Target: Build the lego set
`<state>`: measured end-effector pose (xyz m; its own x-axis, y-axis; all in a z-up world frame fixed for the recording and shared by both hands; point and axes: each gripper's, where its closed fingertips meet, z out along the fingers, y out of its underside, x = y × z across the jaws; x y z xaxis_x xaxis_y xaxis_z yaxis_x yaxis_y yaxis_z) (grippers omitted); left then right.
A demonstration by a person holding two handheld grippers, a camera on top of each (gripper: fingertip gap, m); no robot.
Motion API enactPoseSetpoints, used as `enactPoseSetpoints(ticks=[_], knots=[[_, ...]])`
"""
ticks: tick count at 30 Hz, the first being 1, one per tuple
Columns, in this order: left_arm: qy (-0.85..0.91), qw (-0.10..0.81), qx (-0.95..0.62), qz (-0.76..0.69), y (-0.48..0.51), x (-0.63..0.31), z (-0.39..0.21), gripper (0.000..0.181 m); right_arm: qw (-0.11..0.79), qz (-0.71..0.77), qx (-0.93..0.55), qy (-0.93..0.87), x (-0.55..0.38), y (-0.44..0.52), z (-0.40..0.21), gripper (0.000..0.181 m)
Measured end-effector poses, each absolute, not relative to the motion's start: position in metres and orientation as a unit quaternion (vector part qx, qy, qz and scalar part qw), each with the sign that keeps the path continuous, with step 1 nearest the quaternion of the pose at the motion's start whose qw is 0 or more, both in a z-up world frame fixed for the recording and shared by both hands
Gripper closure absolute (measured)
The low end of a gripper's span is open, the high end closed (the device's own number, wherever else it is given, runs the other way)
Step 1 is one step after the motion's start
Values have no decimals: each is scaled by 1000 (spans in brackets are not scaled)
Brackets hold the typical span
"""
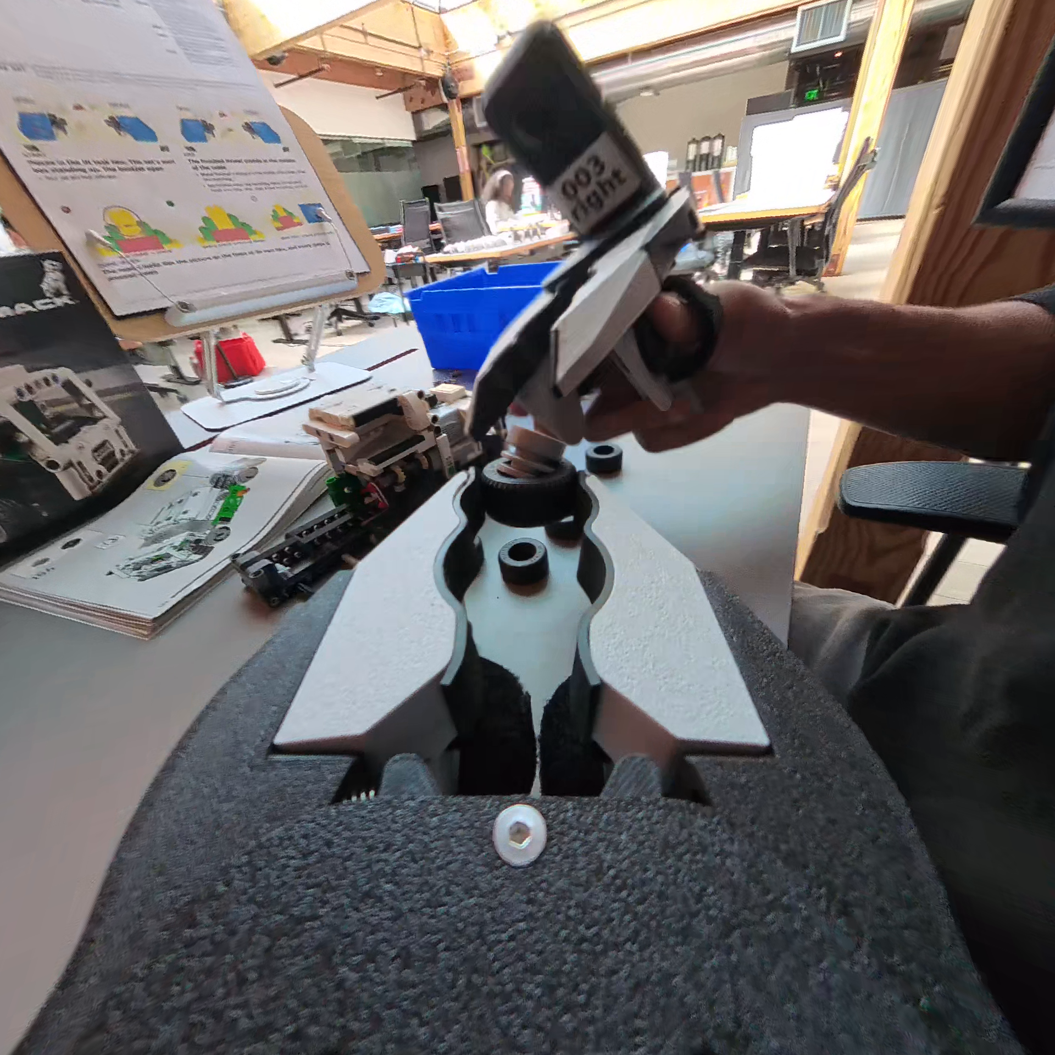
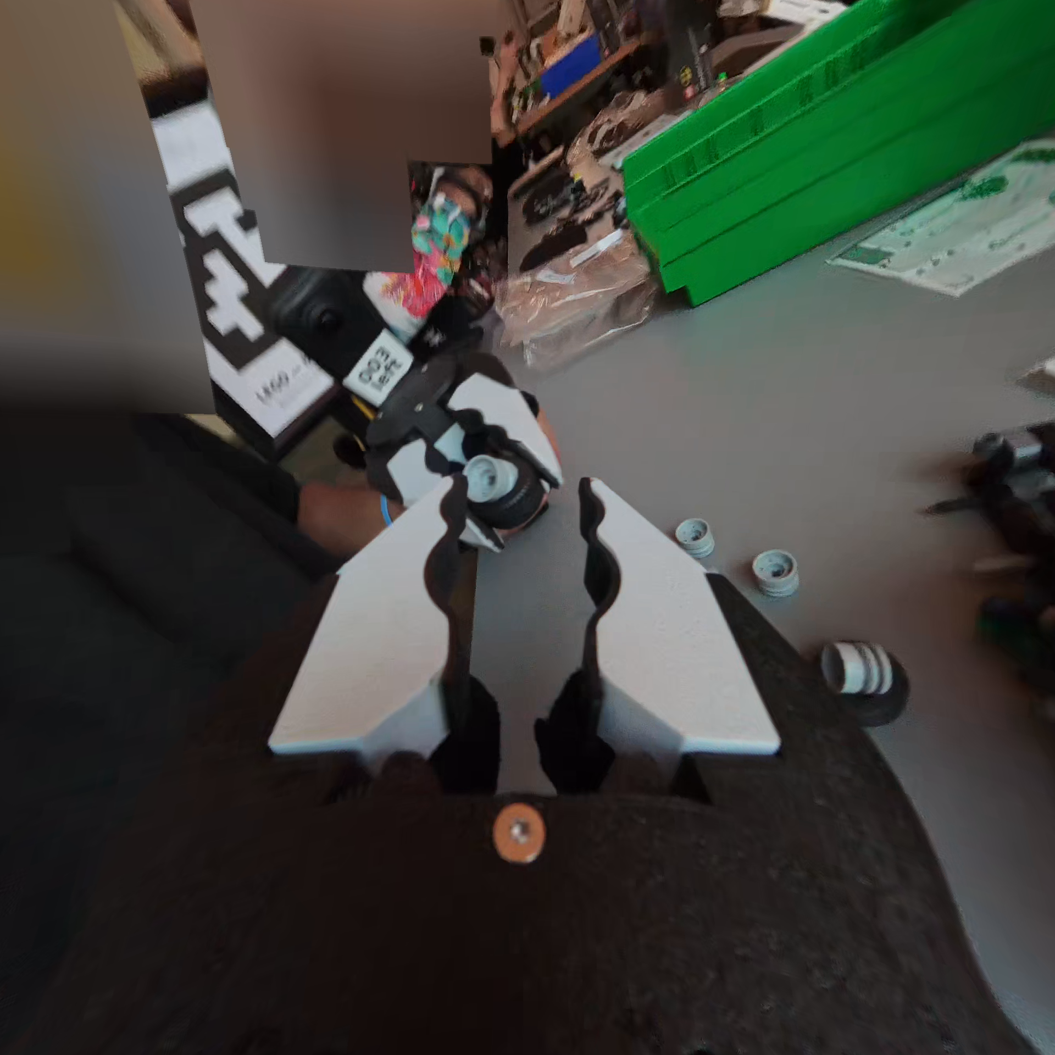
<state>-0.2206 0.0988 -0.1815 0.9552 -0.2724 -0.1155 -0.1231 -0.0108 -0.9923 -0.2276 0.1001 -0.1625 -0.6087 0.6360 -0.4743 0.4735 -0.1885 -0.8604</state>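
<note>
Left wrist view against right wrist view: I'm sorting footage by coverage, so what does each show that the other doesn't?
Only the left wrist view shows the open manual, the sheet on the stand, the blue bin, loose tyres and the part-built truck. Only the right wrist view shows the green bins and two loose grey rims. Both show the left gripper holding a tyre with a rim in it, and the grey table.
</note>
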Motion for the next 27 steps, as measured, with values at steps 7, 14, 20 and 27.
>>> enactPoseSetpoints(ticks=[7, 14, 20, 27], knots=[[163, 655, -734, -79, 101, -212, -193, 151, 176, 445, -243, -844, -217, 79, -168, 156], [158, 653, -738, -65, 101, -214, -195, 152, 167, 384, -208, -884, -222, 78, -180, 161], [168, 645, -746, 2, 100, -217, -200, 153, 108, 400, -250, -875, -221, 77, -187, 163], [174, 621, -764, 26, 103, -220, -210, 153, 92, 374, -273, -882, -222, 79, -197, 164]])
